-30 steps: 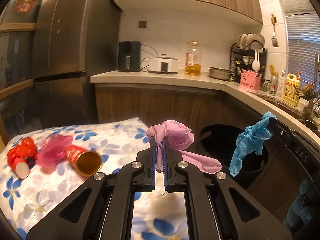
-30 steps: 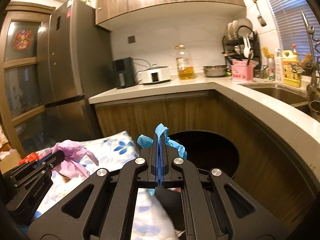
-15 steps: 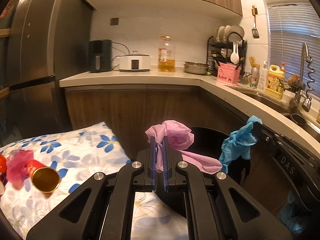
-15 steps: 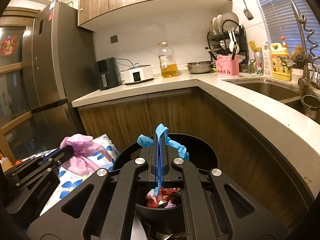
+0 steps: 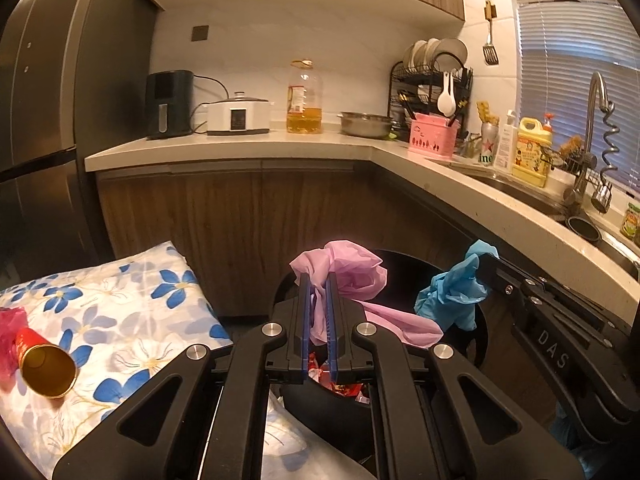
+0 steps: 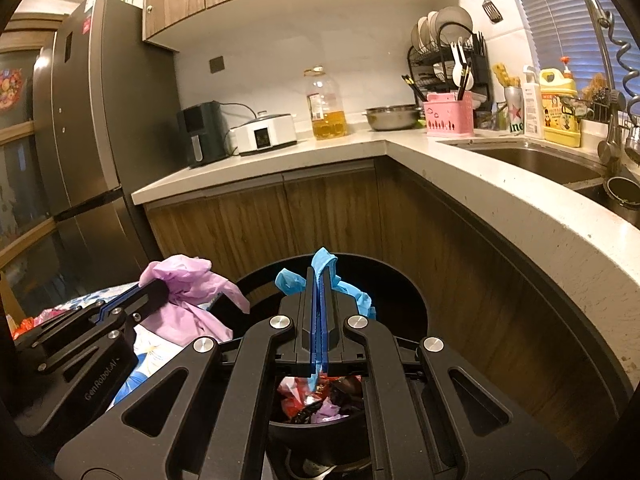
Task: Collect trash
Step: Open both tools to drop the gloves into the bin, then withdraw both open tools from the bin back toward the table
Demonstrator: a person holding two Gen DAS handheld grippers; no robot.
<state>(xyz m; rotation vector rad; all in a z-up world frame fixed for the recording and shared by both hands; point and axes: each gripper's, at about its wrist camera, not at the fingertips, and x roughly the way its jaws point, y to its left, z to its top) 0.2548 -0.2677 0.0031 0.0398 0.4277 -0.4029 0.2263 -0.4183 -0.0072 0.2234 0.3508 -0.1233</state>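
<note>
the left gripper (image 5: pixel 319 280) is clamped on a crumpled pink plastic bag (image 5: pixel 348 270), and the right gripper (image 6: pixel 319 276) is pinched tight on a blue glove (image 6: pixel 324 261). both hang over the open mouth of a black trash bin (image 6: pixel 416 304) that stands on the floor against the wooden cabinet fronts (image 6: pixel 332 208). the bin's rim curves round the far side of both loads, and red and pink wrappers (image 6: pixel 316 398) lie inside it below the fingers. the two grippers sit side by side, near each other but apart, the pink bag to the left of the glove. on the right the pale countertop (image 6: pixel 520 208) juts out above the bin, with open air between its edge and the right gripper. to the left, a cloth with blue flowers (image 5: pixel 120 312) covers a surface whose edge ends just beside the bin. on it, near its left edge, lies a red paper cup (image 5: pixel 44 364) on its side, its open end facing near, touching a pink wrapper (image 5: pixel 8 328).
</note>
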